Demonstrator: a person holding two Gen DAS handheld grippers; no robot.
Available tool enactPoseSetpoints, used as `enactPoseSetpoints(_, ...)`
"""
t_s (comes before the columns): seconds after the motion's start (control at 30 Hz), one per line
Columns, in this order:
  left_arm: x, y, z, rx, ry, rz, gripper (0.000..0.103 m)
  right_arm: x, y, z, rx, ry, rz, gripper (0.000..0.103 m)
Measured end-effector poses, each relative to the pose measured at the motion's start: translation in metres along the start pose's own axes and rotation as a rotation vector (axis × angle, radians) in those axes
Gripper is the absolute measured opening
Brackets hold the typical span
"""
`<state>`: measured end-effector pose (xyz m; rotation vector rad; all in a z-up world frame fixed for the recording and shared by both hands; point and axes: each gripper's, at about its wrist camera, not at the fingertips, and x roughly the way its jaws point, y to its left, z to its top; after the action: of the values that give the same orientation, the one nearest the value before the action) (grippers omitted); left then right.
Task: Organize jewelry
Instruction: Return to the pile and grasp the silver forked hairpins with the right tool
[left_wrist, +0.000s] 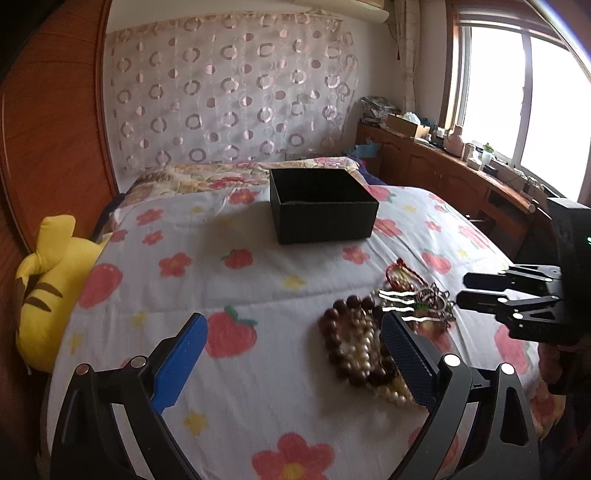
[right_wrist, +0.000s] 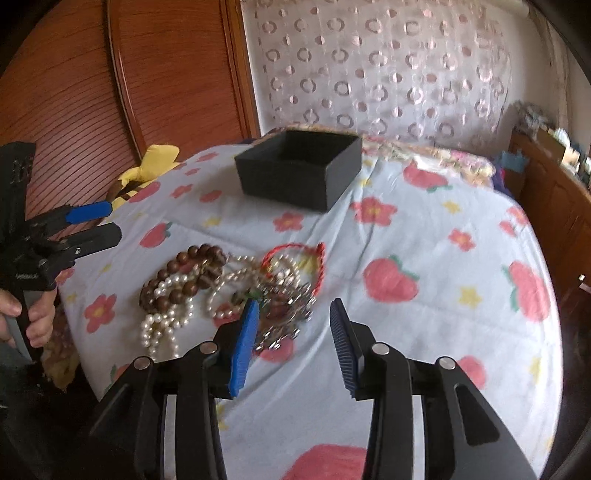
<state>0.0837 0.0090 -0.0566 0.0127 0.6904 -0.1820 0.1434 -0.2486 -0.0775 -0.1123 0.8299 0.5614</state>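
On the floral bedspread (right_wrist: 424, 229): one black box (right_wrist: 299, 170), one jewelry heap (right_wrist: 229, 291), both tongs (left_wrist: 291, 354) (right_wrist: 291, 343) agape, empty.

Left view: I looked from low over the bed (left_wrist: 258, 280), facing the box (left_wrist: 323, 205).
Right view: same, nearer the beads (right_wrist: 221, 291).
Shared: bed, box, beads.

Pile of jewelry (left_wrist: 373, 332) smeared by motion blur in left wrist view; part hidden behind finger (left_wrist: 406, 362) of left tool (left_wrist: 291, 354). Silver chains (right_wrist: 291, 306) tangled, single pieces not separable; some covered by blue pad (right_wrist: 243, 347) of right tool (right_wrist: 295, 347). Inside of black box (right_wrist: 299, 170) mostly dark, floor not readable. Yellow plush toy (left_wrist: 48, 295) half tucked behind bed (left_wrist: 258, 387) edge. Clutter on sideboard (left_wrist: 461, 147) too small to ID. Right tool (left_wrist: 480, 291) body cut off at frame edge.
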Motion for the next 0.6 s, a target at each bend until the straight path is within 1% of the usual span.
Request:
enactPoseSetpoints(0.07,-0.002,-0.001,-0.003,0.002,0.001,0.000,0.092,0.007,0.000,0.002,0.013,0.017,-0.011,0.043)
enactPoseSetpoints(0.17,-0.003,0.000,-0.005,-0.002,0.001,0.001,0.092,0.018,-0.001,0.005,0.049,0.040,0.014,0.042)
enactPoseSetpoints(0.27,-0.006,0.001,-0.009,-0.011,0.000,0.000,0.092,0.028,0.001,0.006,0.049,0.070,0.000,0.042)
enactPoseSetpoints(0.4,-0.008,0.004,-0.013,-0.021,-0.003,0.001,0.092,0.029,0.003,0.004,0.063,0.086,-0.001,0.042)
enactPoseSetpoints(0.6,-0.006,0.006,-0.013,-0.028,0.001,-0.005,0.092,0.025,0.002,0.002,0.076,0.079,0.008,0.038)
